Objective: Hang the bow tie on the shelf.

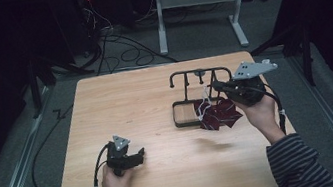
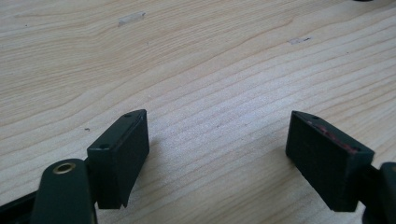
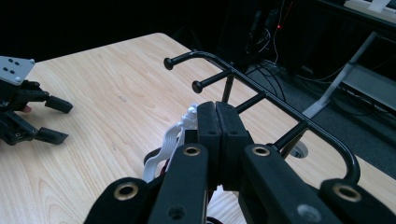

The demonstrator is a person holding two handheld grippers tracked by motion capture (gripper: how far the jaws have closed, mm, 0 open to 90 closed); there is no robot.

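So from the high view, I had the right claw [image 1: 216, 86] up beside the black metal rack with pegs along its top bar [image 1: 200, 72], holding the white cord loop [image 1: 204, 98] of a dark red fabric pouch [image 1: 218, 113]. The pouch itself sagged on the pale wooden surface [image 1: 149, 126], partly over the rack's tray-like base, crumpled into folds, with the cord rising from it to the claw. My read: the pick-up was done, and the hanging wasn't, since the loop was below the pegs and not over any of them. What was left was lifting it and slipping it onto a peg. The left claw [image 1: 139, 154] sat low near the front of the surface, well apart from all that.

In the left gripper view, the left claw [image 2: 217, 149] was spread wide with nothing between the jaws, just bare wood grain underneath. Basically idle.

In the right gripper view, the right claw [image 3: 217, 122] had its jaws pressed together, and the white cord [image 3: 180, 133] came out just beside them on the left, flat and ribbon-like with a knotted bit at the top. The rack's top bar [image 3: 261, 86] ran close behind, with two round-tipped pegs [image 3: 197, 86] sticking out toward the camera. The pouch was mostly hidden below the jaws. The other claw [image 3: 52, 120] was visible far off to the left, open.
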